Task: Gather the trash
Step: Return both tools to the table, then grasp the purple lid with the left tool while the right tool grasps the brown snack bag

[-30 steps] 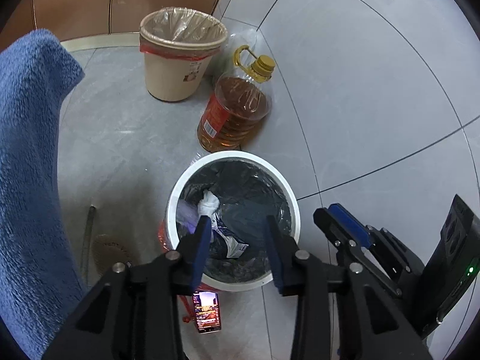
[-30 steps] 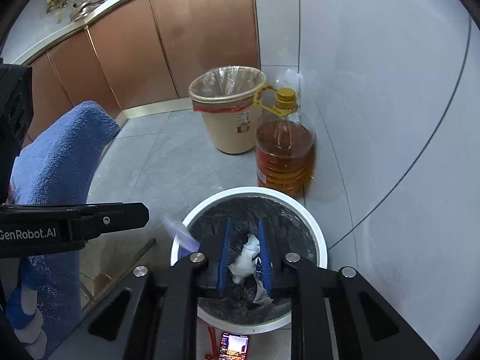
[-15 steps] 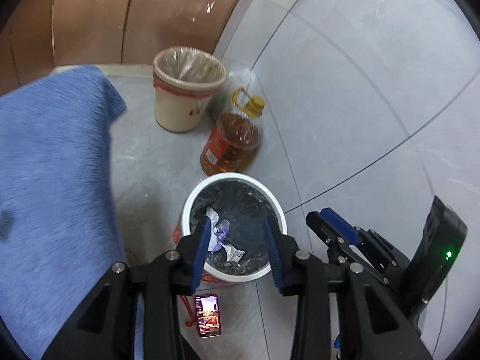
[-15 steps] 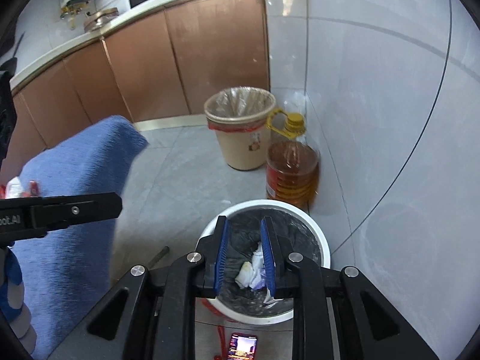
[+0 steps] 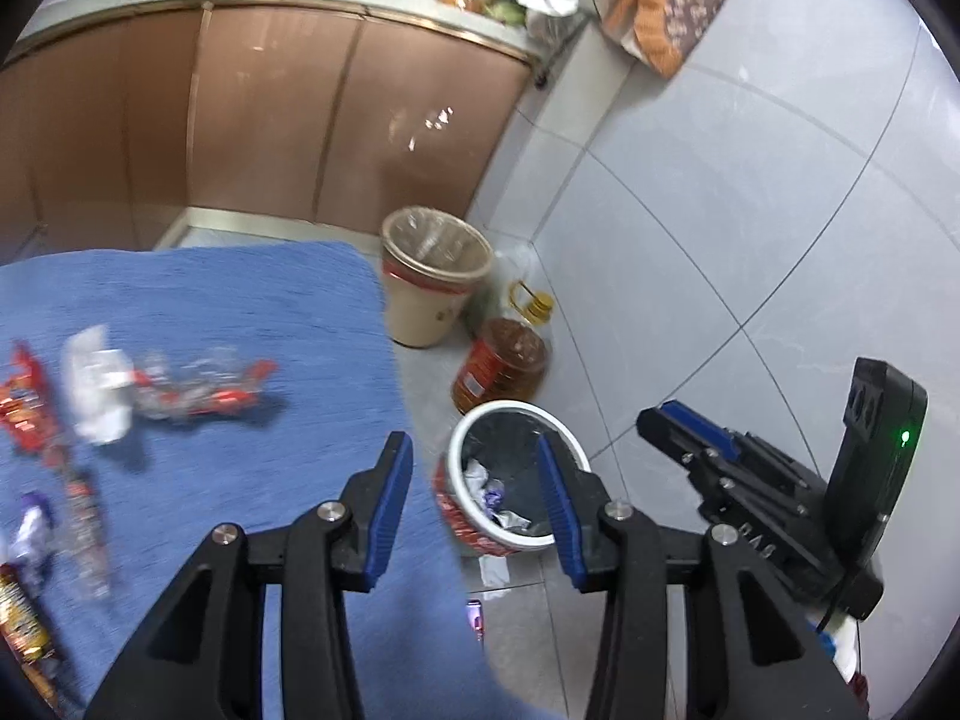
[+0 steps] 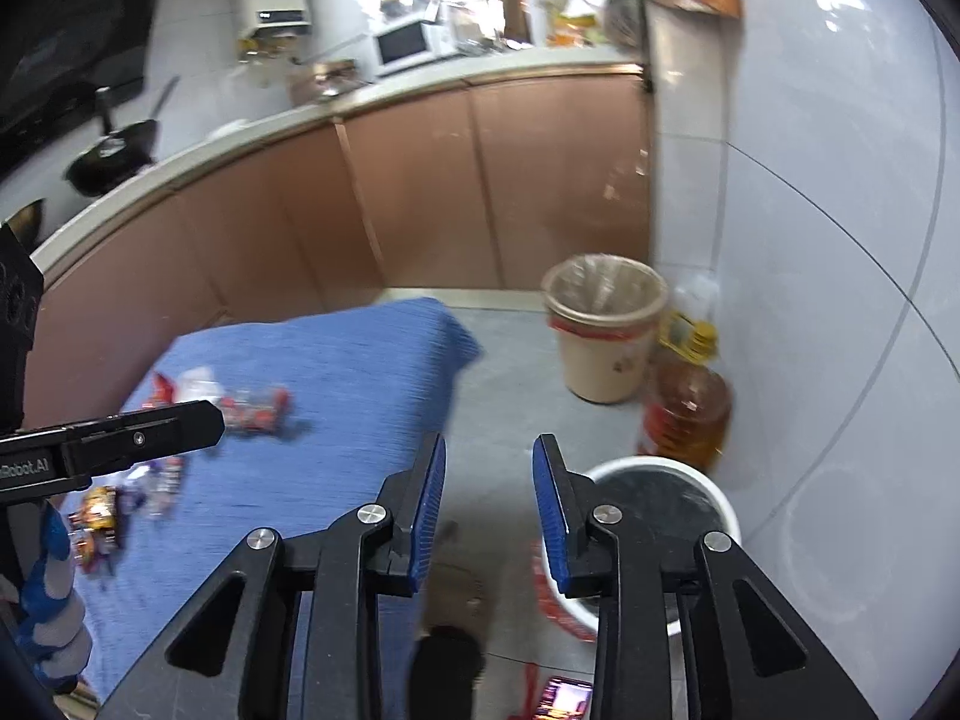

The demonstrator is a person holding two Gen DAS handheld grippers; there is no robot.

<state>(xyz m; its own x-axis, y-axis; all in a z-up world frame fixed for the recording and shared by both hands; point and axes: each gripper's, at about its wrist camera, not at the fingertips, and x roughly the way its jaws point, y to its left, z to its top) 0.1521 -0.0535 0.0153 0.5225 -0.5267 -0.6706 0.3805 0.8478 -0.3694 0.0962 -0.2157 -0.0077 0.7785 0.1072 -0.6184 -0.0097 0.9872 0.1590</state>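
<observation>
between bin and wrappers

both hand-held grippers, left (image 5: 474,504) and right (image 6: 489,507), are opening with nothing between them; wrappers (image 5: 180,387) lie on the blue surface (image 5: 240,312), beside the bin (image 5: 516,474) for dropping.

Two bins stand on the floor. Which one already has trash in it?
The white bin with the black liner, nearer the grippers; crumpled wrappers lie inside. The beige bin by the cabinets looks empty.

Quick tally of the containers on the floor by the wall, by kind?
White bin with black liner: 1
Beige bin with clear liner: 1
Oil bottle: 1
Total: 3
</observation>
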